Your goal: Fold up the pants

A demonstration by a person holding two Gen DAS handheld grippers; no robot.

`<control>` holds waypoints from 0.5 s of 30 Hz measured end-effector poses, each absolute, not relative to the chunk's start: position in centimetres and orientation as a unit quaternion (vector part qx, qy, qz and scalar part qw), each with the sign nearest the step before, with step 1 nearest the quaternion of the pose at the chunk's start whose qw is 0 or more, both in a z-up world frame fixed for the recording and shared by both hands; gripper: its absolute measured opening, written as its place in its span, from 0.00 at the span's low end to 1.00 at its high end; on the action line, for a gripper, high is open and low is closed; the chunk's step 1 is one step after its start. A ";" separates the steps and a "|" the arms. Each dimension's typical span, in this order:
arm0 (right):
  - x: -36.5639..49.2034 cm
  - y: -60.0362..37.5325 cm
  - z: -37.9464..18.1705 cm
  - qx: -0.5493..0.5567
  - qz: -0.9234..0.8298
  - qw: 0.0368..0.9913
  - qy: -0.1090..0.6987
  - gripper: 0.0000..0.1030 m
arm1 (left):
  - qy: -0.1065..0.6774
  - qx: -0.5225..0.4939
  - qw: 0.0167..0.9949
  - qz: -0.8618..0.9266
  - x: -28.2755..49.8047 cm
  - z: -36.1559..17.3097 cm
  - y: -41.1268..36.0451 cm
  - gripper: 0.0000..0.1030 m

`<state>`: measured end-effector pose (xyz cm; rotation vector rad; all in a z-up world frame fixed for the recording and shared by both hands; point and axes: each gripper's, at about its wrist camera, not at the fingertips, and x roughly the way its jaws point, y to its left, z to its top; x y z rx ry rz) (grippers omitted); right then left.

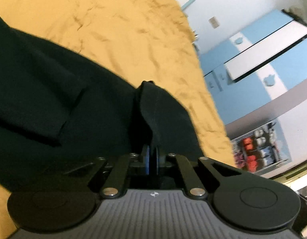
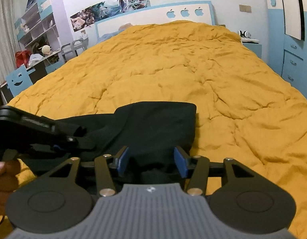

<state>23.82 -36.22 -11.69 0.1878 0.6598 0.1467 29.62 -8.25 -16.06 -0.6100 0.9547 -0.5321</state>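
Bedroom, mustard quilt (image 2: 173,63) spread over the whole bed, blue-and-white headboard (image 2: 153,18) at the far end, blue wardrobe (image 2: 292,59) to one side.

Left wrist view: your left gripper (image 1: 152,155) has its blue pads drawn together on a ridge of the black pants (image 1: 43,79). The fabric rises in a peaked fold straight out of the pinch. The rest of the garment lies dark across the quilt toward the left of the picture, with one folded edge showing. This picture is tilted and somewhat blurred.

Right wrist view: your right gripper (image 2: 151,161) has its jaws standing apart, blue pads on either side of black fabric, not pressing it. The pants (image 2: 153,123) lie bunched at the near edge of the bed, just ahead of the fingers. Your left gripper (image 2: 73,139) comes in from the left, its tip on the cloth. A hand (image 2: 4,177) shows at the left edge.
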 end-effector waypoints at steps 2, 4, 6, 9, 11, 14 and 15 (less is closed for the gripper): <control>23.8 -36.2 -11.3 0.097 0.083 0.940 0.317 0.46 | 0.430 -0.296 0.815 -0.252 28.6 -15.2 -7.2 0.05; 23.8 -35.9 -10.8 0.095 0.097 0.940 0.313 0.46 | 0.419 -0.306 0.819 -0.243 27.9 -15.0 -5.8 0.05; 24.0 -35.1 -10.8 0.086 0.108 0.940 0.311 0.46 | 0.420 -0.309 0.823 -0.224 28.0 -15.7 -4.6 0.05; 24.8 -33.6 -11.3 0.064 0.113 0.938 0.323 0.46 | 0.458 -0.305 0.810 -0.204 28.9 -18.2 -3.9 0.07; 25.6 -32.4 -12.7 0.028 0.108 0.925 0.363 0.46 | 0.463 -0.291 0.816 -0.189 29.0 -19.1 -3.9 0.09; 25.9 -30.6 -14.5 -0.047 0.111 0.906 0.406 0.46 | 0.471 -0.276 0.817 -0.183 28.8 -20.0 -4.0 0.12; 25.7 -30.4 -14.2 -0.056 0.112 0.906 0.405 0.46 | 0.471 -0.273 0.819 -0.183 28.8 -20.1 -3.9 0.14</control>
